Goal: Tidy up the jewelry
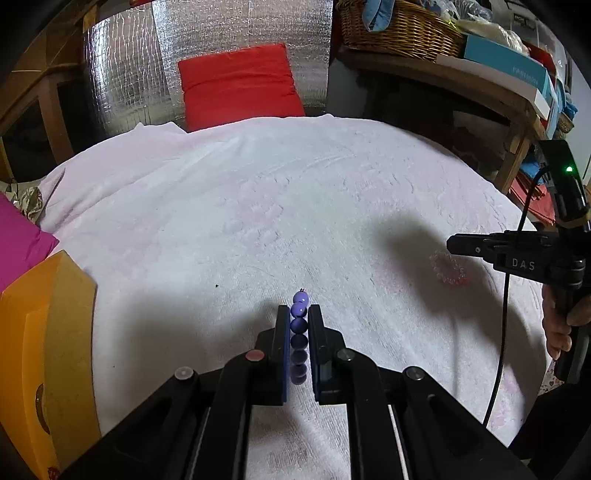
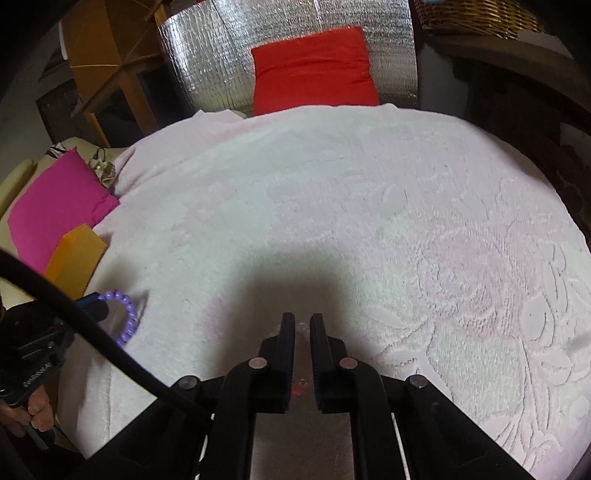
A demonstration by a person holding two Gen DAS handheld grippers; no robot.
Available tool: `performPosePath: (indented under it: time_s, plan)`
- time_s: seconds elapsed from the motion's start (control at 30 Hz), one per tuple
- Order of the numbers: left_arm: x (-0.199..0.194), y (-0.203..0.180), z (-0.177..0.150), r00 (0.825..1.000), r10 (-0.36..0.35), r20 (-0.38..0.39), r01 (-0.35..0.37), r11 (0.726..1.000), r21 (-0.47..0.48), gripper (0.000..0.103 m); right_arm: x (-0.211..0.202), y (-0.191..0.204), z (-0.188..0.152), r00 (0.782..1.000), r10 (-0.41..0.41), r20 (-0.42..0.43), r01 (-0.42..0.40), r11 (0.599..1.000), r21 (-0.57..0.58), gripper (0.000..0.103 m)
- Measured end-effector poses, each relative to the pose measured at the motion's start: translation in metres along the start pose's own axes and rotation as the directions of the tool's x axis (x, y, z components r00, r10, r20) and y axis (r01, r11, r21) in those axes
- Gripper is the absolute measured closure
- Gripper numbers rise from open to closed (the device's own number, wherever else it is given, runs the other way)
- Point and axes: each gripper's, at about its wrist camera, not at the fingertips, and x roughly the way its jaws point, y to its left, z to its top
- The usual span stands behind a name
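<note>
My left gripper (image 1: 299,310) is shut on a purple bead bracelet (image 1: 299,332), held edge-on above the white towel (image 1: 258,206). The bracelet also shows as a ring in the right wrist view (image 2: 127,314), hanging from the left gripper (image 2: 96,304). A pale pink and clear bead bracelet (image 1: 448,267) lies on the towel at the right. My right gripper (image 1: 452,246) hovers just above it. In the right wrist view the right gripper (image 2: 302,319) has its jaws nearly closed, with that bracelet faintly visible in the gap (image 2: 301,384). Whether it grips the bracelet is unclear.
An orange box (image 1: 44,350) stands at the towel's left edge, beside a magenta cushion (image 2: 55,206). A red cushion (image 1: 240,85) leans on silver foil at the back. A wooden shelf with a wicker basket (image 1: 399,29) is at the back right.
</note>
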Motion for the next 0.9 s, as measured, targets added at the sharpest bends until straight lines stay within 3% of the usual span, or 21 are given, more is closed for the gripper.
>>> performPosePath:
  time_s: [0.23, 0.4, 0.47, 0.53, 0.7, 0.77, 0.83, 0.9]
  plan:
    - [0.015, 0.000, -0.007, 0.995, -0.066, -0.071, 0.065, 0.998, -0.011, 0.094, 0.002, -0.021, 0.002, 0.999, -0.006, -0.035, 0.009, 0.997, 0.076, 0.094]
    - [0.023, -0.002, -0.012, 0.991, -0.071, -0.110, 0.071, 0.997, -0.009, 0.094, 0.007, -0.029, 0.001, 0.997, 0.015, -0.078, -0.006, 0.993, 0.116, 0.093]
    - [0.026, -0.001, -0.014, 0.988, -0.082, -0.129, 0.081, 0.997, -0.017, 0.094, 0.007, -0.029, 0.000, 0.996, 0.018, -0.087, -0.008, 0.993, 0.119, 0.085]
    - [0.029, 0.000, -0.015, 0.986, -0.085, -0.146, 0.083, 0.996, -0.022, 0.094, 0.007, -0.028, -0.001, 0.995, 0.009, -0.096, 0.003, 0.993, 0.119, 0.058]
    - [0.033, 0.005, -0.017, 0.980, -0.105, -0.170, 0.100, 0.994, -0.039, 0.088, 0.010, -0.018, -0.005, 0.995, -0.004, -0.100, 0.011, 0.997, 0.074, 0.057]
    - [0.033, 0.007, -0.018, 0.978, -0.120, -0.171, 0.113, 0.992, -0.052, 0.070, 0.011, -0.014, -0.007, 0.996, -0.003, -0.093, 0.009, 0.998, 0.058, 0.057]
    - [0.034, 0.008, -0.018, 0.978, -0.121, -0.169, 0.112, 0.992, -0.064, 0.064, 0.015, -0.007, -0.010, 0.996, -0.020, -0.091, 0.022, 0.999, 0.024, 0.058]
    - [0.035, 0.007, -0.018, 0.977, -0.122, -0.174, 0.113, 0.992, -0.060, 0.064, 0.019, -0.001, -0.013, 0.995, -0.061, -0.082, 0.059, 0.998, -0.018, 0.068]
